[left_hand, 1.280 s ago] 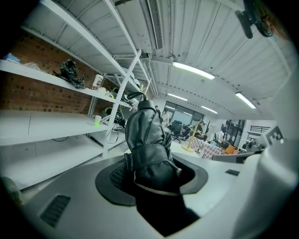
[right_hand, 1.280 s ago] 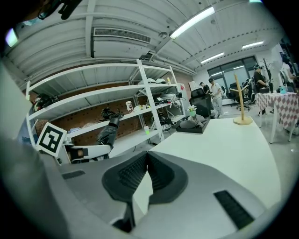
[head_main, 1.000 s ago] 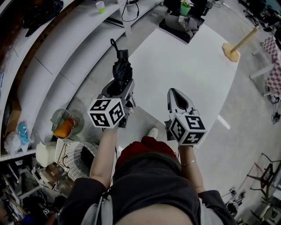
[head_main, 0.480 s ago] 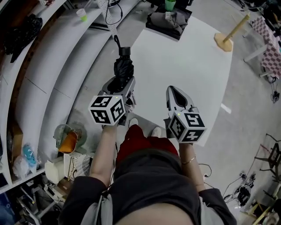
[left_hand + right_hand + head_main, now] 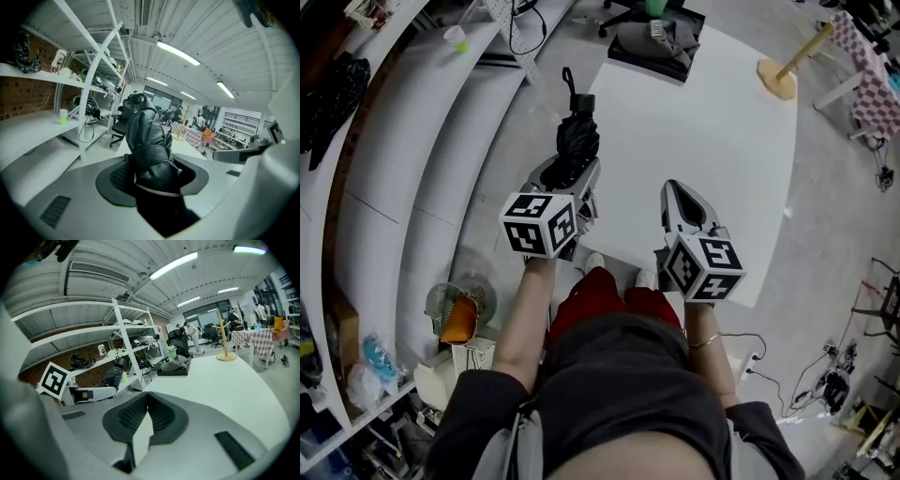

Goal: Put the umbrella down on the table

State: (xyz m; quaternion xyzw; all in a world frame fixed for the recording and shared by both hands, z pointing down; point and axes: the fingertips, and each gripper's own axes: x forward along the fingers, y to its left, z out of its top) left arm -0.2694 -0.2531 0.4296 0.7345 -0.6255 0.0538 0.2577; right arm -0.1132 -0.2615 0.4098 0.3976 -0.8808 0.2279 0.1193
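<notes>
The left tongs (image 5: 569,178) pinched the folded umbrella (image 5: 577,139), its long axis pointing up-frame along the counter's (image 5: 703,131) left edge. The right tongs (image 5: 677,195) were pressed together, empty.

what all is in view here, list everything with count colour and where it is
umbrella: 1, black, folded, by the table's left edge, held by the left gripper
table: 1, white, ahead of the person
wooden stand: 1, light wood, table's far right corner
tray: 1, black, table's far end
cloth: 1, grey, in the tray
cup: 1, green, on the shelves
shelves: white, along the left
fan: 1, orange and green, floor at lower left
left gripper: 1, grey, fingers shut on the umbrella
right gripper: 1, grey, fingers shut, empty
</notes>
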